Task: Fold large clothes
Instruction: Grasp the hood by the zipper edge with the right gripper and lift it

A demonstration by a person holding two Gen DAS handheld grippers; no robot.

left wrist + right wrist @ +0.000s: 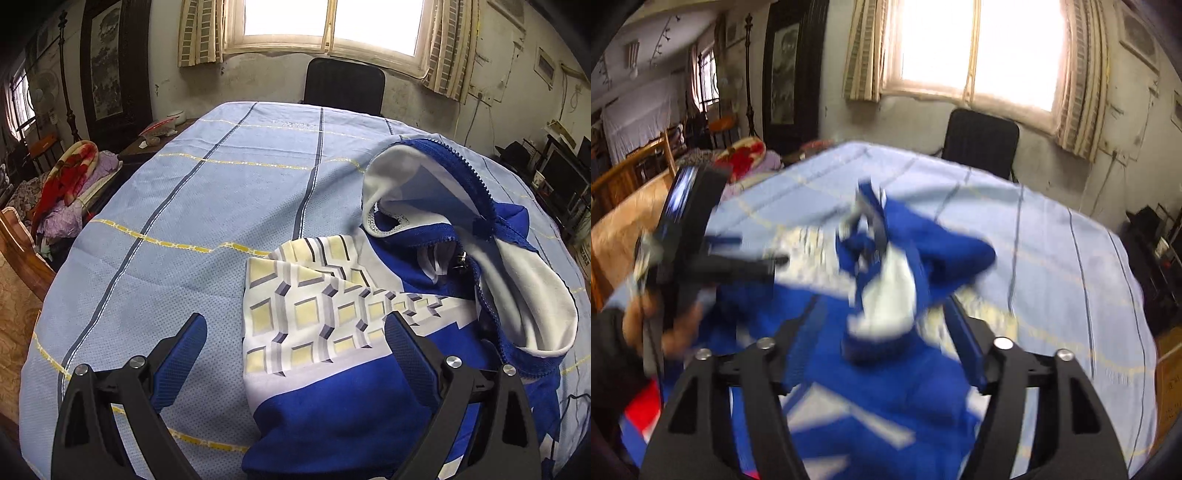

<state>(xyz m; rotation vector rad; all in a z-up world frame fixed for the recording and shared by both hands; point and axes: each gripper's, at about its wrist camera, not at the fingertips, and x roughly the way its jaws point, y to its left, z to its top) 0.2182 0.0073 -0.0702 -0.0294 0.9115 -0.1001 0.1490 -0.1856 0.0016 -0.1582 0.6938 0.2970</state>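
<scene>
Blue zip jacket (424,295) lies crumpled on the light-blue sheet (221,206).
Left gripper (295,328): 2 fingers spread wide, holding nothing, jacket from 12 to 3 o'clock. Right gripper (886,325): spread wide above the jacket's bunched middle; view blurred.

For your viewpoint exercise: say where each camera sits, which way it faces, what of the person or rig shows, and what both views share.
Left wrist: sits on the left gripper, above the blue jacket, facing the window; only its open jaws show.
Right wrist: blurred; sits on the right gripper, jaws open over the jacket, with the person's hand at left.
Shared: jacket, blue bedsheet, black chair, window.
</scene>
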